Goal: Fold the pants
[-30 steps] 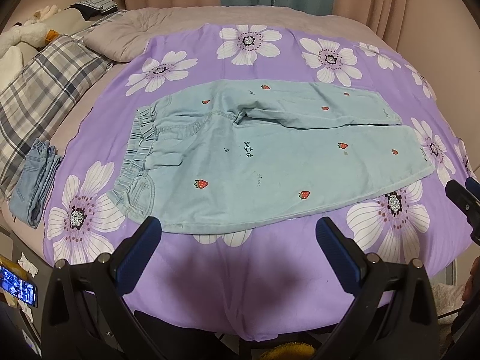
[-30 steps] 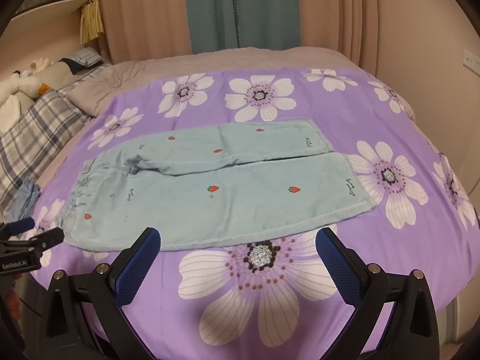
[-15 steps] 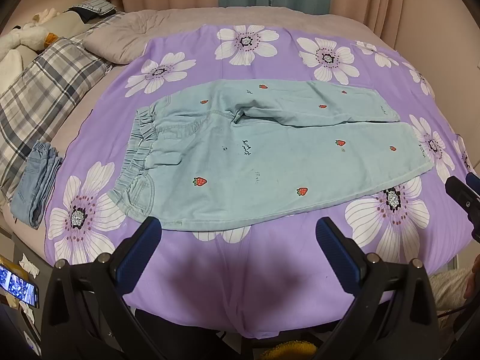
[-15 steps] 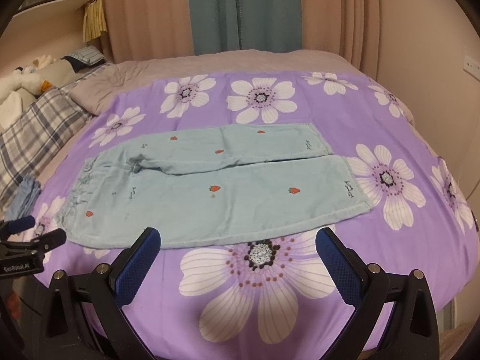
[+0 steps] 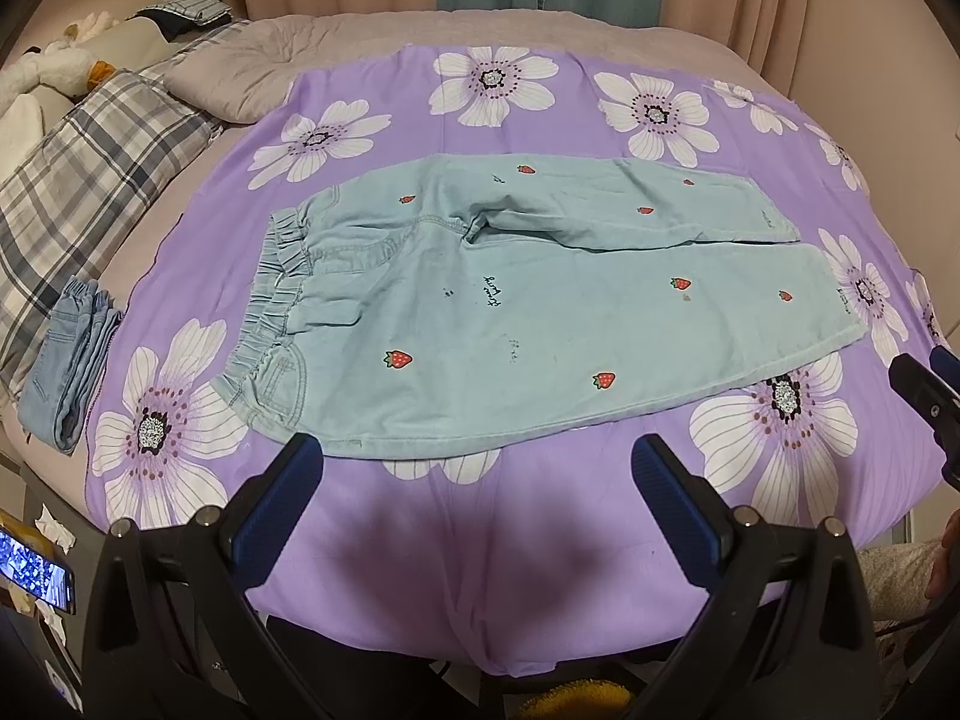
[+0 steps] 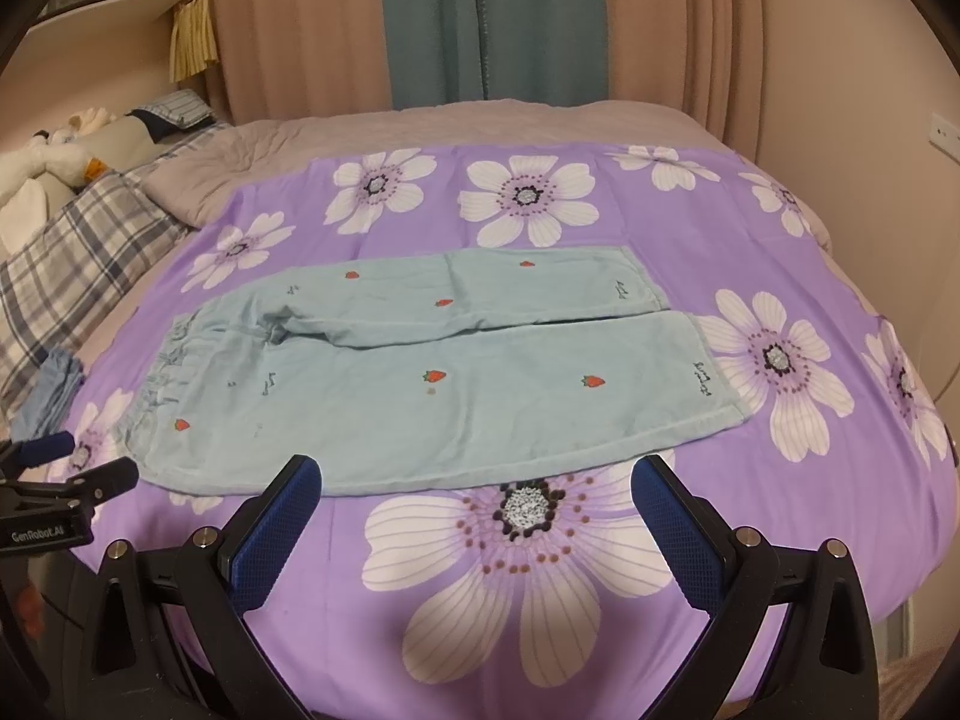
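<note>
Left wrist view shows the pants (image 5: 540,312) spread flat on the purple sheet (image 5: 456,546), unfolded, with left gripper (image 5: 477,501) and right gripper (image 6: 477,504) both wide and empty at the pants' near edge, so gripping comes next.

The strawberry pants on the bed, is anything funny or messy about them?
A little. The pants lie flat, but the fabric is bunched at the crotch, and the far leg overlaps the near one.

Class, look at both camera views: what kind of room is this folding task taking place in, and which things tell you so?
Most likely a bedroom. A wide bed under a purple sheet printed with white flowers fills the view, a grey plaid pillow lies at its left, and long pink and teal curtains hang behind it.
</note>
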Demonstrator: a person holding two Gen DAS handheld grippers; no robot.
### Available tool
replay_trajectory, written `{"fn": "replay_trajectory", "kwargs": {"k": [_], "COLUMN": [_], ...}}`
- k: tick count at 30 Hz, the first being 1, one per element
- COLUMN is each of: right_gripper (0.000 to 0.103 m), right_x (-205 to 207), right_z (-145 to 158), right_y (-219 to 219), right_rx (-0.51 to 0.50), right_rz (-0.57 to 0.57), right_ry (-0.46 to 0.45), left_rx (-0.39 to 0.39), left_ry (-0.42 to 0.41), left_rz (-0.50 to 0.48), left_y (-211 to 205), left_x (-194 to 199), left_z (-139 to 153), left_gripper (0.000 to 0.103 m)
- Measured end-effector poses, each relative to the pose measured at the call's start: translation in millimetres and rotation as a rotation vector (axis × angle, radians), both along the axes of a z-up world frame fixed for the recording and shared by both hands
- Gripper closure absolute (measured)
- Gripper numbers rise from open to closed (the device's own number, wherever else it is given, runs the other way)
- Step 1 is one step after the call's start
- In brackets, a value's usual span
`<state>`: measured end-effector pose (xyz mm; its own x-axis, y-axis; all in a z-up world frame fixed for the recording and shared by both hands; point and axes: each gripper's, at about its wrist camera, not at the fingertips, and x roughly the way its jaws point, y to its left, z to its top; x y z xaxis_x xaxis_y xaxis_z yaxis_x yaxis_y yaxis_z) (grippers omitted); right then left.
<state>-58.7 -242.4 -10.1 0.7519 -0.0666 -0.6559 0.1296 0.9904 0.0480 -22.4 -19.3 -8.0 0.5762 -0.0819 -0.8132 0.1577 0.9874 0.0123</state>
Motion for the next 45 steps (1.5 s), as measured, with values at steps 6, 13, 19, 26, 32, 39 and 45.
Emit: {"fn": "replay_trajectory", "kwargs": {"k": [6, 13, 19, 26, 32, 39, 45], "right_gripper": [0.001, 0.001, 0.001, 0.001, 0.001, 0.001, 0.001], "right_x": [0, 0, 0, 7, 12, 17, 25], "right_z": [0, -1, -6, -8, -13, -21, -59], "right_y": [0, 1, 10, 13, 19, 27, 86], "right_rx": [0.001, 0.004, 0.003, 0.005, -0.003, -0.025, -0.279], "right_rz": [0.000, 0.000, 0.007, 0.021, 0.059, 0.128, 0.378], "right_ry": [0.001, 0.003, 0.013, 0.032, 0.040, 0.010, -0.014], "left_rx": [-0.005, -0.025, -0.037, -0.059, -0.088, -0.235, -0.416], "left_ry": [0.006, 0.028, 0.041, 0.048, 0.067, 0.081, 0.142], "left_rz": [-0.001, 0.011, 0.014, 0.015, 0.051, 0.167, 0.368], "left_y": [0, 3, 7, 13, 22, 53, 109], "left_x": [0, 5, 6, 10, 17, 31, 41], "left_z": [-1, -6, -10, -15, -23, -43, -80], "left_gripper": [0.000, 0.000, 0.000, 0.000, 0.000, 0.001, 0.012]}}
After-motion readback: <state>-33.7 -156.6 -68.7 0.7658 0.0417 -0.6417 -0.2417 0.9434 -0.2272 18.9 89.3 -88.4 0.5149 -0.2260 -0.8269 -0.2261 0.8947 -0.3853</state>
